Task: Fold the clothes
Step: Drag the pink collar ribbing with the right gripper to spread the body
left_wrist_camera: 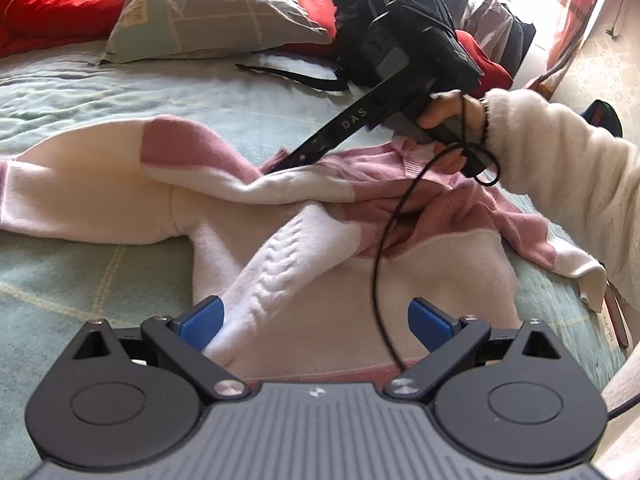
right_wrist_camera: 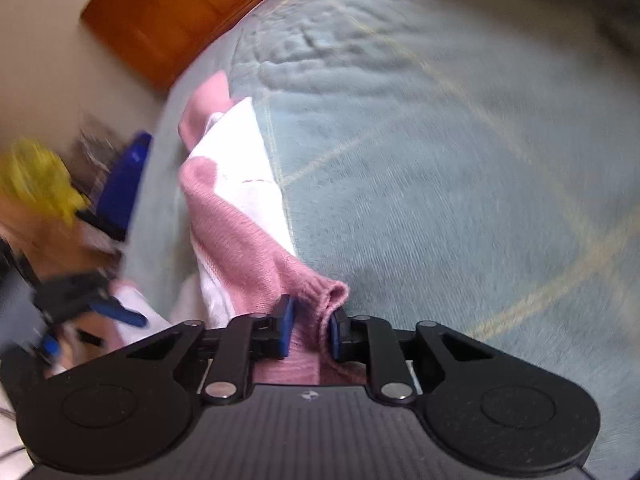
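A pink and white knit sweater point(left_wrist_camera: 320, 216) lies spread on the bed. My left gripper point(left_wrist_camera: 316, 322) hovers open over its lower part. A white cable-knit sleeve point(left_wrist_camera: 280, 272) runs up between the wide-apart blue pads, close to the left one. A hand in a fluffy white sleeve point(left_wrist_camera: 552, 160) holds my right gripper point(left_wrist_camera: 276, 166), whose tip is at the sweater's upper pink part. In the right wrist view, the right gripper point(right_wrist_camera: 311, 332) is shut on a bunched pink knit edge point(right_wrist_camera: 320, 292) of the sweater point(right_wrist_camera: 236, 232), and the fabric trails away from it over the bed. That view is blurred.
The pale green checked bedspread point(left_wrist_camera: 80, 92) covers the bed. A grey-green pillow point(left_wrist_camera: 212, 12), red bedding point(left_wrist_camera: 52, 0) and a black bag point(left_wrist_camera: 400, 32) lie at the far side. A black cable point(left_wrist_camera: 380, 264) hangs across the sweater. A wooden panel point(right_wrist_camera: 180, 12) and blue and yellow items point(right_wrist_camera: 124, 180) stand beside the bed.
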Demonstrator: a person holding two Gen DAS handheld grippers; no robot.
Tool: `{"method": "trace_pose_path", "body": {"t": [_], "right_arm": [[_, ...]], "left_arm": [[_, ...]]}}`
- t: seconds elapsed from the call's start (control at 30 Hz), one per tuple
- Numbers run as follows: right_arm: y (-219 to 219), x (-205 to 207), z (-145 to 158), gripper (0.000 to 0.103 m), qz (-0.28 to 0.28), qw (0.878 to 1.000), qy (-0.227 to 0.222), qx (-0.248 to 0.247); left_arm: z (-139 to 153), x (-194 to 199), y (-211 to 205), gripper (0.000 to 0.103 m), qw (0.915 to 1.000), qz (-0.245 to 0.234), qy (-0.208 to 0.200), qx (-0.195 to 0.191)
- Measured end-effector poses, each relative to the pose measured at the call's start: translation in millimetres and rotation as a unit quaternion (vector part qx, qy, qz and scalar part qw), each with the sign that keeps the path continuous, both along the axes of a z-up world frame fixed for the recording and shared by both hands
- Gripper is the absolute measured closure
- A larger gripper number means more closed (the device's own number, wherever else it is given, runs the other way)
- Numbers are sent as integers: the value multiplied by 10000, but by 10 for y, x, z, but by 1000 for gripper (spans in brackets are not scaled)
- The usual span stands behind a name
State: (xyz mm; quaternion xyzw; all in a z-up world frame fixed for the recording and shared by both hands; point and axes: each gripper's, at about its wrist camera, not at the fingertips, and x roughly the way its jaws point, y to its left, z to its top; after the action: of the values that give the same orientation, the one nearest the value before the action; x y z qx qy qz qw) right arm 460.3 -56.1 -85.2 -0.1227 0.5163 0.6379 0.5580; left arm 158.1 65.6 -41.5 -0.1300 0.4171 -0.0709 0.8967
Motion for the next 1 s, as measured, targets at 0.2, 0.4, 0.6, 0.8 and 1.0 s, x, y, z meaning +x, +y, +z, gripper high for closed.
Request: {"method": "trace_pose_path", "body": {"t": [0.2,0.4,0.6,0.8,1.0], "right_arm": [[-73,195,316,92,-974,9903,-968,193],[43,325,432,93,-1817,9655,-1867,3],[293,505,457,93,-2306,9486,-2166,-59],[447,838,287,93,-2999,9304,-2080,-344],[418,933,63,80,-3094,9341,-1664,-632]], "left_arm": [[37,-49,-22,5,10000,-16,-32,79],[73,-58,11,5,9999,34,-73,80],[108,-91,107,5,9997,195,-110,121],[124,-155,198,5,9992,347,-154,122],[125,-211,266,5,9992,361,-153,90]]}}
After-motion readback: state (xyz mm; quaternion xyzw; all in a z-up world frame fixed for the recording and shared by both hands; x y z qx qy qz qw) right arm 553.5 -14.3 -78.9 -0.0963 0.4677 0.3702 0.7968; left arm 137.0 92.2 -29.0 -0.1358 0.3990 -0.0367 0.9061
